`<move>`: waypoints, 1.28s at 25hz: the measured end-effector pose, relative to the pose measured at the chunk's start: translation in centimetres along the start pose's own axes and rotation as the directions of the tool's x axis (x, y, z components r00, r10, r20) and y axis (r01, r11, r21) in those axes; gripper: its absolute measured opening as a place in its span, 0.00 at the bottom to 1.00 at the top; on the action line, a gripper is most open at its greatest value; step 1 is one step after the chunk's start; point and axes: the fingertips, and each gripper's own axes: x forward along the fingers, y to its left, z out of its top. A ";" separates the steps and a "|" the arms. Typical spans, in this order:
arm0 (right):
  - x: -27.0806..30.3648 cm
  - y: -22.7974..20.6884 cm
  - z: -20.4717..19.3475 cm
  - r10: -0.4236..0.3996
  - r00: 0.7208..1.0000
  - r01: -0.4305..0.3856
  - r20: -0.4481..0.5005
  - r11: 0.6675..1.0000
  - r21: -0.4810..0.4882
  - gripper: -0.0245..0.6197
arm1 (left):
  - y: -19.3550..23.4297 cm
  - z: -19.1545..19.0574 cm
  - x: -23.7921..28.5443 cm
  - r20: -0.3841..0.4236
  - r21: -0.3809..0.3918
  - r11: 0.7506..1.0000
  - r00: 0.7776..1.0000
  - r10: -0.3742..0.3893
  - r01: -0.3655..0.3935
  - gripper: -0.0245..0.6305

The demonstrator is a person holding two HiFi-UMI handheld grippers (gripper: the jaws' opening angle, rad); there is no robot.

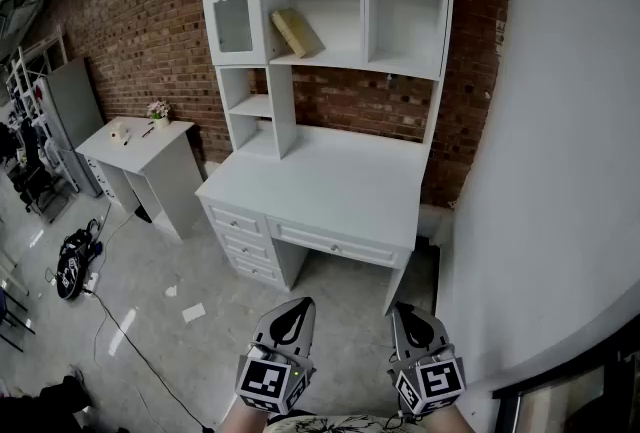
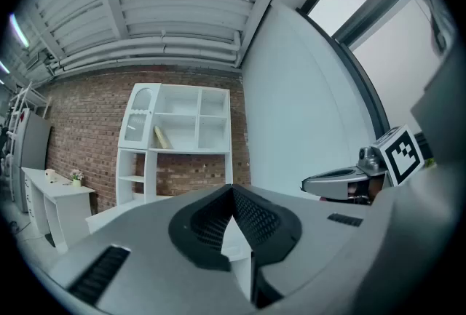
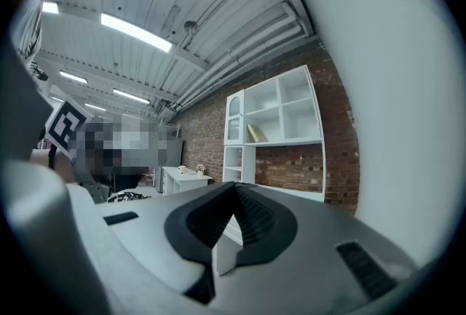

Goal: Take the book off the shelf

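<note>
A tan book [image 1: 297, 32] leans tilted in the middle-left compartment of the white shelf unit [image 1: 330, 61], which stands on a white desk [image 1: 330, 186]. Both grippers are low in the head view, well short of the desk and far below the book. My left gripper [image 1: 298, 305] is shut with nothing in it, and my right gripper [image 1: 404, 311] beside it is shut and empty too. The left gripper view shows its jaws [image 2: 233, 191] meeting, with the book [image 2: 161, 137] small and far off. The right gripper view shows the same, with the book [image 3: 255, 133] far off.
A brick wall runs behind the desk and a plain white wall [image 1: 560, 121] closes the right side. A small white side table [image 1: 135, 146] with a flower pot [image 1: 158, 111] stands at the left. Cables and a dark bundle [image 1: 72, 261] lie on the grey floor.
</note>
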 end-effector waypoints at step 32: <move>13.7 3.0 -2.8 0.007 0.996 -0.007 -0.086 1.000 0.001 0.04 | 11.5 -3.2 6.6 -0.061 -0.032 0.999 0.998 -0.031 0.029 0.06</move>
